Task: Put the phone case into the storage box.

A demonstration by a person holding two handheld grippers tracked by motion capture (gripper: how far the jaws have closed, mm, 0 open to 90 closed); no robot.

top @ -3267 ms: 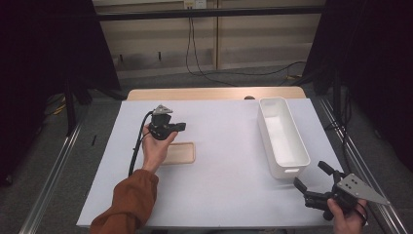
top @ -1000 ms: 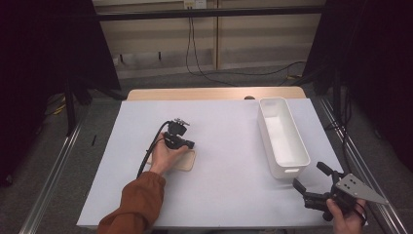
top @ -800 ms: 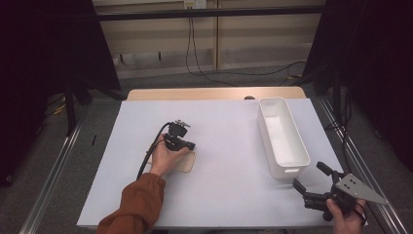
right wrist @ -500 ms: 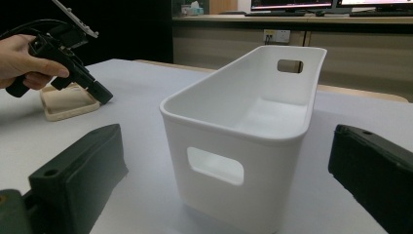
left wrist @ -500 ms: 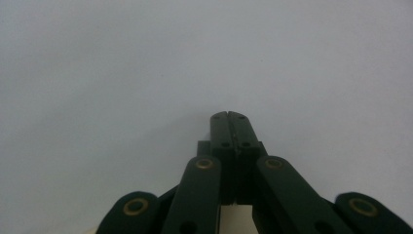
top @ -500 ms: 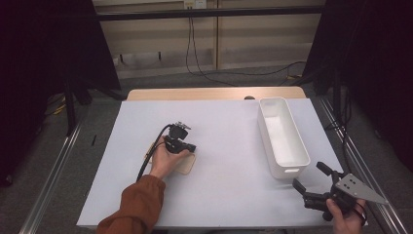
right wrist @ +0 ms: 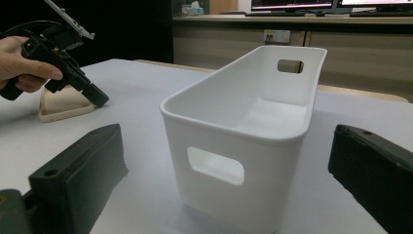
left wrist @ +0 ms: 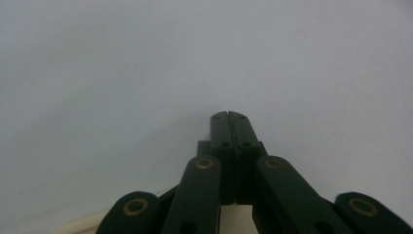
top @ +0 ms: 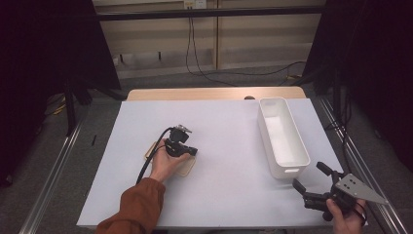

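The thing being worked on was a flat beige tray [top: 185, 168], lying on the white desk [top: 229, 131] left of the middle, mostly hidden under the person's left hand [top: 163, 165]. The left gripper [top: 191, 151] sat right over its far right edge with its fingers [left wrist: 229, 129] pressed together. In the left gripper view nothing was visibly pinched at the tips, and whether they touched the tray I couldn't tell.

My guess is the tray would be light and stiff, probably plastic with a raised lip, and a bit slippery on that smooth sheet. I'd grab it by the rim edge, since it's too flat to get hold of anywhere else.

Over on the right stood an empty white bin [top: 282, 136], long side running near to far, with handle cutouts at the ends. The right gripper [top: 311, 183] hung just off its near end, fingers [right wrist: 78, 165] wide apart and holding nothing. Open desk lay between tray and bin, so nothing really blocked the way.
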